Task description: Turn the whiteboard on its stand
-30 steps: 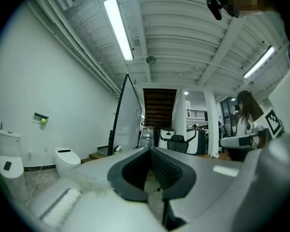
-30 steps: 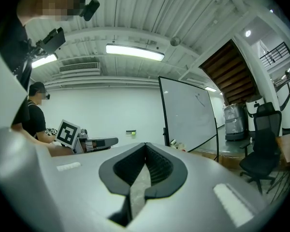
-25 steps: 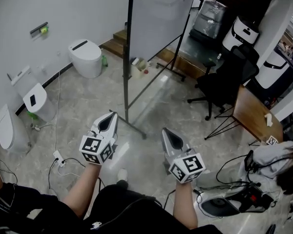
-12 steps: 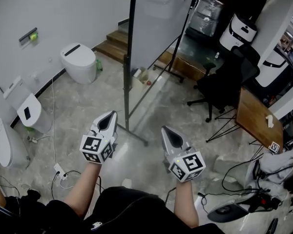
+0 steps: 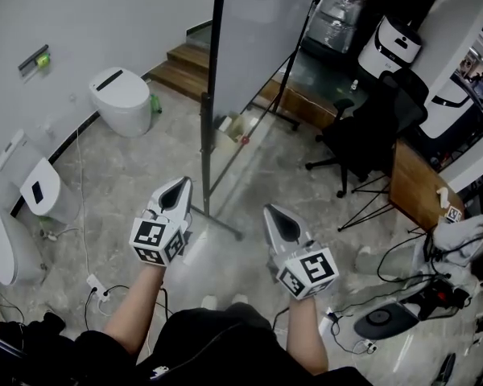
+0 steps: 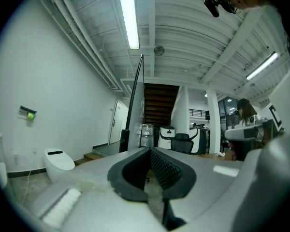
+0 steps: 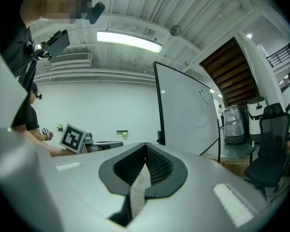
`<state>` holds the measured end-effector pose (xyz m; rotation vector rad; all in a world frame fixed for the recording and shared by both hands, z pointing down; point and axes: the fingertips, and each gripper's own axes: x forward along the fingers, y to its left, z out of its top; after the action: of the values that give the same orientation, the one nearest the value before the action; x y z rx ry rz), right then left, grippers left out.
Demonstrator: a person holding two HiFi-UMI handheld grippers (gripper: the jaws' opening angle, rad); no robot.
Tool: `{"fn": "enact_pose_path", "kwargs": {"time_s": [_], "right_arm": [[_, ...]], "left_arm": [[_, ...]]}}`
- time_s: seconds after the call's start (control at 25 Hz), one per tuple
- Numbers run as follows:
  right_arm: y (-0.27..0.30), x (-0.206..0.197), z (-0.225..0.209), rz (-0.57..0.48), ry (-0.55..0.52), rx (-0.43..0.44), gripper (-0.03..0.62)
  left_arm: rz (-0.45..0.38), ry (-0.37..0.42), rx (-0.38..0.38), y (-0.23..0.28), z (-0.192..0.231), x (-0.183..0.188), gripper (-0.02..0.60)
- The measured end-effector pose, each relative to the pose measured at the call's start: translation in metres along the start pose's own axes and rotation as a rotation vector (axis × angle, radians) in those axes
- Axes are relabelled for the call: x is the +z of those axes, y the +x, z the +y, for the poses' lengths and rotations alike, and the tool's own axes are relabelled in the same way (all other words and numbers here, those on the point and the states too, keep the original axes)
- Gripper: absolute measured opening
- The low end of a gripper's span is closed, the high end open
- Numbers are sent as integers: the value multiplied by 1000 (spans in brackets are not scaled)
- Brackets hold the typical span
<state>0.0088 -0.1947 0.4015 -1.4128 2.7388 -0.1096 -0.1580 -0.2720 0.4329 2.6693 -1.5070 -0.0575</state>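
The whiteboard (image 5: pixel 258 30) stands on its black stand (image 5: pixel 207 135) straight ahead, its near foot (image 5: pixel 222 223) on the marble floor. My left gripper (image 5: pixel 179 185) is held just short of the stand's near post, shut and empty. Level with it, to the right of that foot, my right gripper (image 5: pixel 272 213) is also shut and empty. The left gripper view shows the left gripper (image 6: pixel 149 150) with the whiteboard (image 6: pixel 137 105) edge-on beyond it. In the right gripper view the right gripper (image 7: pixel 146 145) points toward the whiteboard's (image 7: pixel 188 110) face. Neither gripper touches the board.
Several white toilets (image 5: pixel 119 99) line the left wall. A black office chair (image 5: pixel 370 131) and a wooden table (image 5: pixel 419 187) stand at the right. Cables and a power strip (image 5: pixel 92 284) lie on the floor at the left; a floor machine (image 5: pixel 382 320) sits lower right.
The head view has shifted, so the toilets slid left and the floor machine came further into view. Both grippers keep the same pose, shut.
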Motion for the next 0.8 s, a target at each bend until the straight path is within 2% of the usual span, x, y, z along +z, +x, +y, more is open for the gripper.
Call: {"fn": "enact_pose_path", "kwargs": {"time_s": [0.36,0.6,0.8], "right_arm": [[5,14,-23,-51,-3,17,9],[8,11,-52,-22,-46,-2,9],[23,15,-68,-20,-45,17,9]], "left_arm": [[-3,53,17,25,-9,10,3],[-7,38,38,50,-18,9,3],[9,71,51,79,-16,11,3]]}}
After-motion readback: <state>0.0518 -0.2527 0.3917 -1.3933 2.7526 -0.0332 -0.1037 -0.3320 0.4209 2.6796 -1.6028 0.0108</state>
